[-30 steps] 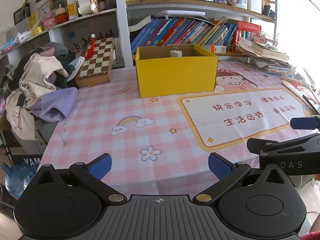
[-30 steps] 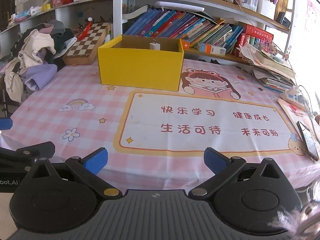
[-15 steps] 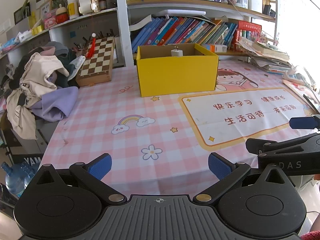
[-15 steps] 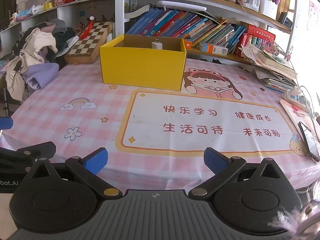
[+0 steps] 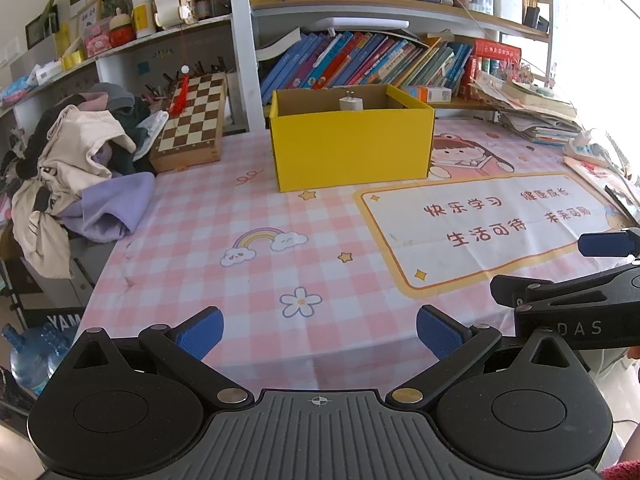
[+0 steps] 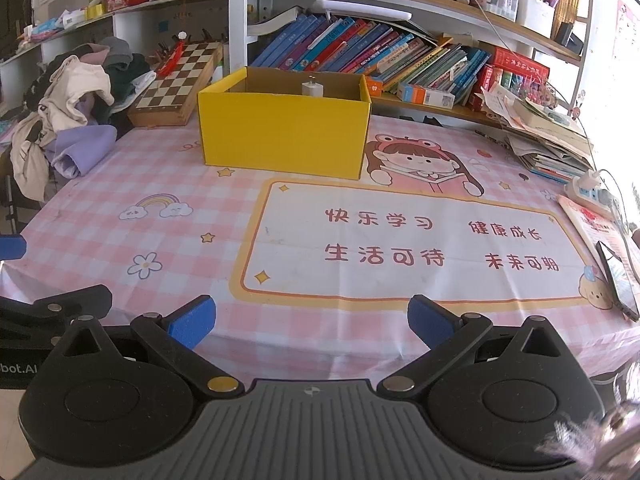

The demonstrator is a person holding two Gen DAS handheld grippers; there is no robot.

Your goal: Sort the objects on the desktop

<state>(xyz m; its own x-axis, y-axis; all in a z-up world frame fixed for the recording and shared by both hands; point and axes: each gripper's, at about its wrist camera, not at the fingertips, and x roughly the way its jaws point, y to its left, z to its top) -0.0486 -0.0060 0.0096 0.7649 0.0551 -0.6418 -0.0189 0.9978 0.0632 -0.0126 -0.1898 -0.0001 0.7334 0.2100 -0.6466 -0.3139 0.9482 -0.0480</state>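
yellow box [image 5: 352,148] sits toward the surface's far edge; we hold left claw [image 5: 320,330] and right claw [image 6: 310,320] released, then select one loose item.

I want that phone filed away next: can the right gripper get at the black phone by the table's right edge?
Probably yes: the right gripper has its jaws open and empty, and the black phone lies flat and uncovered.

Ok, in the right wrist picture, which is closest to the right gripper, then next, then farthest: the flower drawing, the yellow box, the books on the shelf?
1. flower drawing, near, to the left of the right gripper.
2. yellow box, mid-table.
3. books, on the shelf behind the box.
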